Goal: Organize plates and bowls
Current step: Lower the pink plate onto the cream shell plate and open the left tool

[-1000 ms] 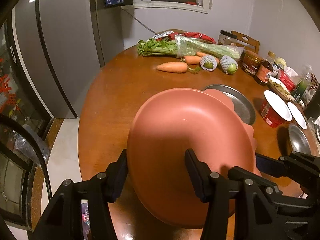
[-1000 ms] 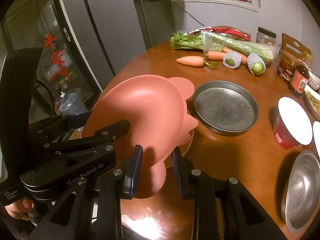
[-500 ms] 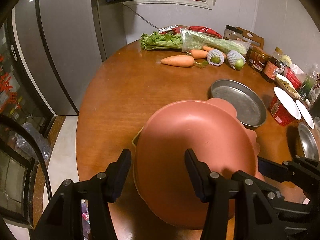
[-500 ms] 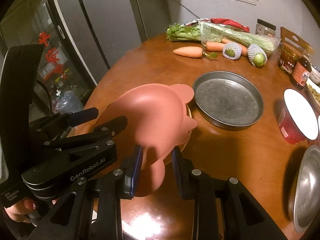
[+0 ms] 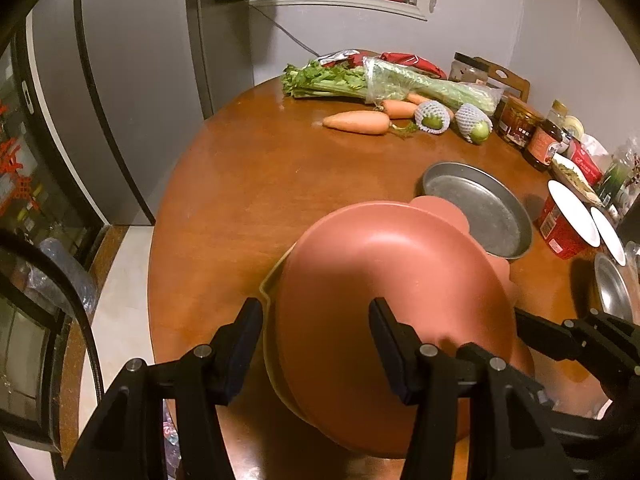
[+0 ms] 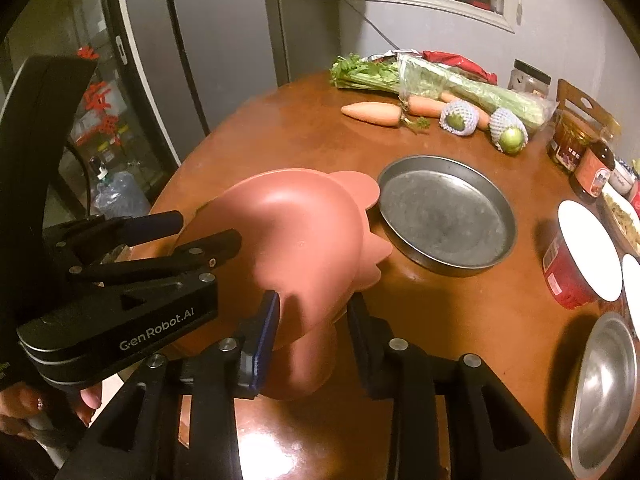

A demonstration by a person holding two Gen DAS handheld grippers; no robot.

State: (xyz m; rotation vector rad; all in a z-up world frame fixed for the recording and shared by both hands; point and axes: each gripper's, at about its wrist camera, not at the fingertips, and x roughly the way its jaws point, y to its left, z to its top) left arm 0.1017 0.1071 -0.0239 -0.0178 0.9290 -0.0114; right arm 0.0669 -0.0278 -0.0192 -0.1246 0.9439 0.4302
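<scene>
Two jaws frame the left wrist view, and my left gripper (image 5: 316,344) has them spread wide, one finger outside the left edge of the pink plate (image 5: 392,280) and the other over its upturned underside, neither visibly pressing it, so I read that hand as released. The plate sits tilted, bottom up, over a yellow plate (image 5: 276,276) whose rim peeks out at its left, both on the tabletop (image 5: 248,184), with the metal pan (image 5: 480,208) just beyond its lobed edge. The smooth matte skin and thin rim suggest light, stiff plastic or silicone: unlikely to break, but the domed back offers no purchase, so I would take it only by the rim or its tab. From the right wrist view, my right gripper (image 6: 314,332) straddles the tab that sticks out of the plate toward me; the tab lies between the jaws, though I see a gap at the right finger, so I cannot tell whether they are clenched on it. The left gripper shows here at the plate's far side, parted. A metal bowl (image 6: 604,392) waits at the right edge, well apart from the red cup (image 6: 568,276). Held by one tab, a plate like this may swing or flex, I judge.
</scene>
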